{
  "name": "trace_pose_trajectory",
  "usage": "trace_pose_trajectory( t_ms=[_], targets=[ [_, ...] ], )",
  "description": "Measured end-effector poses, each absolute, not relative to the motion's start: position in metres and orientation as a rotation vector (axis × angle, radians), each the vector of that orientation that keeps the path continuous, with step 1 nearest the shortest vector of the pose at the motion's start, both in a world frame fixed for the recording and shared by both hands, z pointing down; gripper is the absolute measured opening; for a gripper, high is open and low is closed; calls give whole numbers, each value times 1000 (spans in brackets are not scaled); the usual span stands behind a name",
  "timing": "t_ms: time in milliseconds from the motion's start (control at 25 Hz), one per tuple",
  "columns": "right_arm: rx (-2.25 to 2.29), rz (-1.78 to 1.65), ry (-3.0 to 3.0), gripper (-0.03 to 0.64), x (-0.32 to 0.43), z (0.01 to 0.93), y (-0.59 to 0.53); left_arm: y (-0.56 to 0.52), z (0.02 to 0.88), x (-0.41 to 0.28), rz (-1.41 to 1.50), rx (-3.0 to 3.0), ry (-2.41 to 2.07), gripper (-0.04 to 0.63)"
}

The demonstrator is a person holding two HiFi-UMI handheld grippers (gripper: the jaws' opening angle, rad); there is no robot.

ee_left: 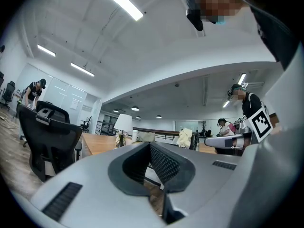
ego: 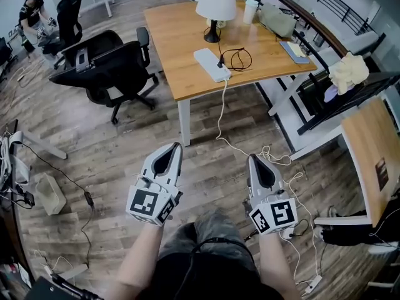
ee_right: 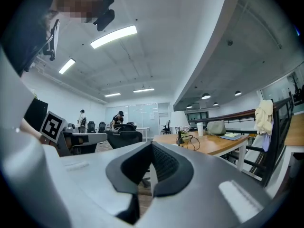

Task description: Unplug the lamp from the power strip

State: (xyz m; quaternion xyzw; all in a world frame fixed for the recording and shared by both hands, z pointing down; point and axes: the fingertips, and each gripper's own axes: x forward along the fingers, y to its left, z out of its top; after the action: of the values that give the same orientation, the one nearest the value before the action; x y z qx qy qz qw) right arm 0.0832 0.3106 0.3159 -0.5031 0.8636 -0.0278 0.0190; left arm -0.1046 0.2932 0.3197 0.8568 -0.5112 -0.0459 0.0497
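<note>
Wooden table point(ego: 169, 42) in the head view carries the lamp point(ego: 215, 4), with the white power strip point(ego: 212, 65) just beside it, well apart from both tools. Left gripper view: the left gripper point(ee_left: 151, 147) has its jaws together, empty. Right gripper view: the right gripper point(ee_right: 152, 147) is likewise closed on nothing.

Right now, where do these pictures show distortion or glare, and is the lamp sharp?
Head view: fisheye curves the table edges, lamp sharp. Left gripper view: ceiling light glares, corners dark, lamp tiny. Right gripper view: same dark corners, lamp small.
</note>
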Motion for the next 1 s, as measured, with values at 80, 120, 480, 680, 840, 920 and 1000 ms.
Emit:
trace_pose_trajectory(
  t_ms=[80,120,480,680,840,920,1000],
  targets=[
    [-1542,-78,2700,8,78,316,307,291,320,-106,-142,2609,-1567,-3],
    [-1533,-76,2708,8,76,316,305,290,321,-106,-139,2608,-1572,-3],
    [-1489,-81,2747,8,74,322,266,257,331,-107,-127,2573,-1604,-3],
    [-1481,-62,2746,8,81,319,224,215,328,-105,-123,2565,-1629,-3],
    [-1481,-74,2730,8,88,320,191,185,323,-97,-122,2579,-1616,-3],
    [-1470,-88,2719,8,90,320,175,170,324,-95,-128,2570,-1627,-3],
    [-1457,-93,2722,8,91,323,161,156,327,-95,-136,2553,-1641,-3]
  ],
)
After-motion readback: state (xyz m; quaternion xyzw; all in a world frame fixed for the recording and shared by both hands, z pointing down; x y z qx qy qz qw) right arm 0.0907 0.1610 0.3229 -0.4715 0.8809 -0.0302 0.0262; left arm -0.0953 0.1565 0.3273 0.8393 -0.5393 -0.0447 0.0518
